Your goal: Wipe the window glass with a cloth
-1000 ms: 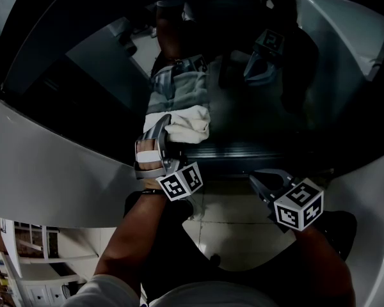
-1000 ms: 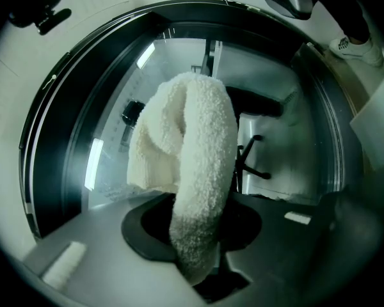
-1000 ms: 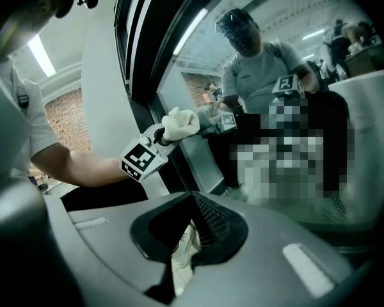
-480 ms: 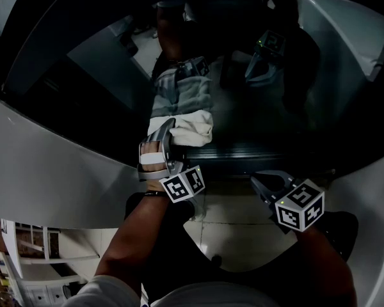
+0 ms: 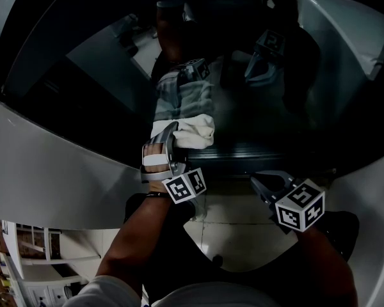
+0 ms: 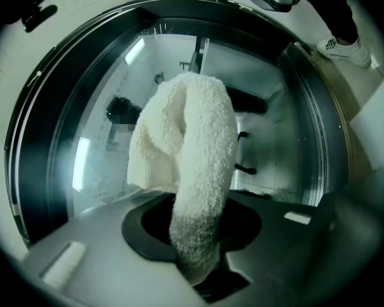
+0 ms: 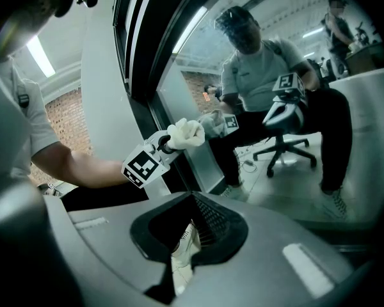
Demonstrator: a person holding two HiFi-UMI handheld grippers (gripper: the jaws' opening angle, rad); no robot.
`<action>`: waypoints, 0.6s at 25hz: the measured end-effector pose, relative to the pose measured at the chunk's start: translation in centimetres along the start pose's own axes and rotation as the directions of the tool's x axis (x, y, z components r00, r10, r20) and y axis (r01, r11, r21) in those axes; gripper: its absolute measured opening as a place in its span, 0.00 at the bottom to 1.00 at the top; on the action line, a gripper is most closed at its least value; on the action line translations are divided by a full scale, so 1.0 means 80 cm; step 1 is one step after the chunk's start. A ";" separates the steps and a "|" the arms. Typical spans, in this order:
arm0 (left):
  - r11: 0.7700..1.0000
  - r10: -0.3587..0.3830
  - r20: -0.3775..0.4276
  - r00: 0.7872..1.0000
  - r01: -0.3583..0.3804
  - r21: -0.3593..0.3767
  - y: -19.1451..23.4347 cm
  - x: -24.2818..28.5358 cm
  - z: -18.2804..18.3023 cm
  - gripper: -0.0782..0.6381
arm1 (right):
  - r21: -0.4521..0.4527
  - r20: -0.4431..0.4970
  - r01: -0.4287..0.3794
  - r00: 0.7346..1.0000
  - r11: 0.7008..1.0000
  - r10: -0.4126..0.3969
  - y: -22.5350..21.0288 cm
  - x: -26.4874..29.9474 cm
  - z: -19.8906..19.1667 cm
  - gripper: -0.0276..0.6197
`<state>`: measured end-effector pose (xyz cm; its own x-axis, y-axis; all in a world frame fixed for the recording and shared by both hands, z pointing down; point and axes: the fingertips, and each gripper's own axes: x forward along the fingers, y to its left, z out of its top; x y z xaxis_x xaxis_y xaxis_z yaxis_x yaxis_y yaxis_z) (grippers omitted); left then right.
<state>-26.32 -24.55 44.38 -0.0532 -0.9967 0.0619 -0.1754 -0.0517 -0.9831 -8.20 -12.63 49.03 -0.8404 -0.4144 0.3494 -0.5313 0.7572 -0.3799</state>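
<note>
A white terry cloth is pressed against the dark window glass, and my left gripper is shut on it. In the left gripper view the cloth bulges up out of the left gripper and covers the middle of the glass. The right gripper view shows that cloth at the tip of the left gripper touching the pane. My right gripper hangs low at the right, away from the glass, shut and empty.
A white window frame runs along the left below the glass. A white curved surface rises at the right. Tiled floor lies below. The glass mirrors the seated person and an office chair.
My left gripper has slid the cloth slightly right and down along the glass. The right gripper has stayed in place.
</note>
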 end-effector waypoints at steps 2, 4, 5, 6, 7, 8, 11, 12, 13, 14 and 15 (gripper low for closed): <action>1.000 -0.009 -0.003 1.000 0.009 0.002 -0.006 0.000 0.000 0.28 | 0.001 -0.002 0.003 1.000 1.000 -0.003 -0.001 0.000 -0.003 0.04; 1.000 -0.019 -0.004 1.000 0.019 0.006 -0.013 -0.001 -0.001 0.28 | 0.005 -0.006 -0.003 1.000 1.000 0.003 -0.001 0.000 -0.008 0.04; 1.000 -0.023 -0.004 1.000 0.024 0.008 -0.016 -0.001 -0.001 0.28 | 0.006 -0.007 -0.004 1.000 1.000 0.004 -0.001 0.000 -0.009 0.04; 1.000 -0.028 -0.004 1.000 0.028 0.010 -0.019 -0.002 0.000 0.28 | 0.006 -0.008 -0.004 1.000 1.000 0.004 -0.001 0.000 -0.010 0.04; 0.999 -0.031 -0.005 1.000 0.031 0.011 -0.020 -0.002 0.000 0.28 | 0.006 -0.008 -0.004 1.000 1.000 0.004 -0.001 0.000 -0.010 0.04; 0.999 -0.033 -0.005 0.999 0.033 0.011 -0.021 -0.002 0.000 0.28 | 0.005 -0.007 -0.002 1.000 1.000 0.002 -0.001 -0.001 -0.009 0.04; 0.999 -0.040 -0.009 0.999 0.040 0.013 -0.023 -0.001 -0.001 0.28 | 0.002 -0.009 0.001 1.000 1.000 -0.001 -0.001 -0.001 -0.008 0.04; 0.999 -0.042 -0.011 0.999 0.042 0.014 -0.024 0.000 -0.001 0.28 | 0.002 -0.008 0.002 1.000 1.000 -0.002 -0.002 0.000 -0.008 0.04; 0.999 -0.046 -0.012 0.999 0.046 0.014 -0.026 0.000 -0.001 0.28 | 0.001 -0.007 0.004 1.000 1.000 -0.004 -0.002 0.000 -0.008 0.04; 0.999 -0.052 -0.012 0.999 0.052 0.013 -0.028 0.000 -0.001 0.28 | 0.002 -0.007 0.004 1.000 1.000 -0.004 -0.002 0.000 -0.008 0.04; 0.998 -0.060 -0.012 0.998 0.060 0.011 -0.030 0.000 -0.002 0.28 | 0.002 -0.009 0.003 1.000 1.000 -0.003 -0.002 0.000 -0.010 0.04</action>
<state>-26.03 -24.43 46.75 -0.0548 -0.9909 0.1229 -0.1676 -0.1123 -0.9794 -8.00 -12.37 49.78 -0.8379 -0.4117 0.3584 -0.5339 0.7548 -0.3811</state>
